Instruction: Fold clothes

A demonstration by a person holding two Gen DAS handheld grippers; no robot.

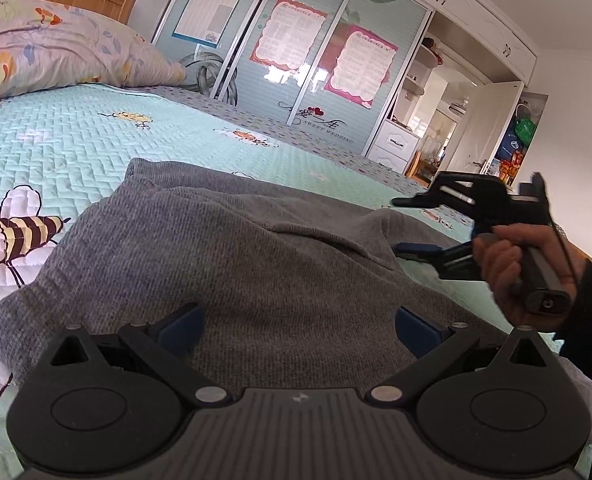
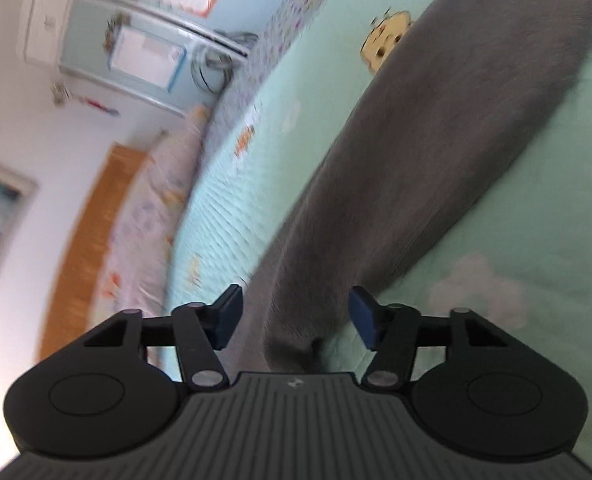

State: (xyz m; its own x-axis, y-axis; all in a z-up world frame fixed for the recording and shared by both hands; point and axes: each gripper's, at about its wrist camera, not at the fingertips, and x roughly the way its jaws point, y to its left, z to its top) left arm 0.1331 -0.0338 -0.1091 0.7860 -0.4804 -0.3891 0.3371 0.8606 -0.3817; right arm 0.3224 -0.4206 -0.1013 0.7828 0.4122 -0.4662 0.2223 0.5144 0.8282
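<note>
Grey knit garment (image 1: 232,248) spread flat on the mint quilted bed (image 1: 96,136), left hand-held gripper (image 1: 298,330) low over its near edge — jaws wide apart, empty, right hand-held gripper (image 1: 400,224) beside the garment's right edge — likewise spread, holding nothing, floral pillow (image 1: 56,48) at the headboard.

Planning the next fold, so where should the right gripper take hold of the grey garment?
Probably the raised corner fold of the grey garment nearest the right gripper, coming in from that side, low along the quilt. That edge stands up in a ridge, so the open jaws could close over it.
</note>
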